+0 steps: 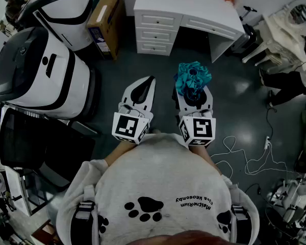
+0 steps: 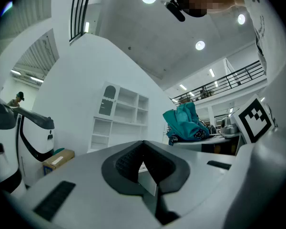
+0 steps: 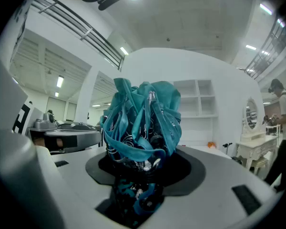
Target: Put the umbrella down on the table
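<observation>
A folded teal umbrella (image 1: 193, 78) sticks out forward from my right gripper (image 1: 194, 97), which is shut on it. In the right gripper view the bunched teal fabric and its ribs (image 3: 143, 123) fill the space between the jaws. My left gripper (image 1: 149, 80) is held level beside it, a little to the left, shut with nothing in it. Its dark pads meet in a point in the left gripper view (image 2: 144, 159), where the umbrella (image 2: 185, 123) shows off to the right. The white table with drawers (image 1: 163, 4) stands ahead across the dark floor.
Large white machines (image 1: 35, 70) and a black chair (image 1: 41, 142) crowd the left side. A cardboard box (image 1: 107, 22) leans beside the table. White cables (image 1: 245, 157) lie on the floor at the right, near a white chair (image 1: 275, 29) and a person (image 1: 290, 80).
</observation>
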Tool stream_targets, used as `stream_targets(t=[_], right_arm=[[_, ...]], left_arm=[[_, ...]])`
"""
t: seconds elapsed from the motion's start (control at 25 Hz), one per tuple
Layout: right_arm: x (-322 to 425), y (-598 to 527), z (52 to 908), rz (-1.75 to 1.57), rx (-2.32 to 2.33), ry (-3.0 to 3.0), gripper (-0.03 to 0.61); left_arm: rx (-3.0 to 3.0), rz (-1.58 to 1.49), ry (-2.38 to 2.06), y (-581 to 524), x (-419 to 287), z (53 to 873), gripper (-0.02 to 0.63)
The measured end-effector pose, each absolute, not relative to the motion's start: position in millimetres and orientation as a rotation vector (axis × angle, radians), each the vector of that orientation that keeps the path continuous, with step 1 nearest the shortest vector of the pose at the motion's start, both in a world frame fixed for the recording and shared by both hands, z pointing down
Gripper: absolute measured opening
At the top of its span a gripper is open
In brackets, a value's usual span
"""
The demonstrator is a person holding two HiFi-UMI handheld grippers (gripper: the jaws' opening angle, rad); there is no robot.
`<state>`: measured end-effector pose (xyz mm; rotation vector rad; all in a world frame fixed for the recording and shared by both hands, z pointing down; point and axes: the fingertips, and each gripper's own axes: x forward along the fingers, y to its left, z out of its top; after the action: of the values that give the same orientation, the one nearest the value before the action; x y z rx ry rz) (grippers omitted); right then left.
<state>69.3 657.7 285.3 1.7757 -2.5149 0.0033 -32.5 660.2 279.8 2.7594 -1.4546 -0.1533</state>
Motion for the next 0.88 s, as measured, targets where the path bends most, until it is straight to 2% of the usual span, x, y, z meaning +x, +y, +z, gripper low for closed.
stream_targets(t=[0.44, 0.88], right_arm=[[103, 656, 287, 0.03, 1.768, -2.551, 0.259], [94, 607, 305, 0.043, 1.765, -2.557, 0.259]], left_arm=[[2.757, -0.123, -1.447, 663, 5, 282, 0.011], [2.743, -0.149, -1.46, 609, -9, 299, 0.011]])
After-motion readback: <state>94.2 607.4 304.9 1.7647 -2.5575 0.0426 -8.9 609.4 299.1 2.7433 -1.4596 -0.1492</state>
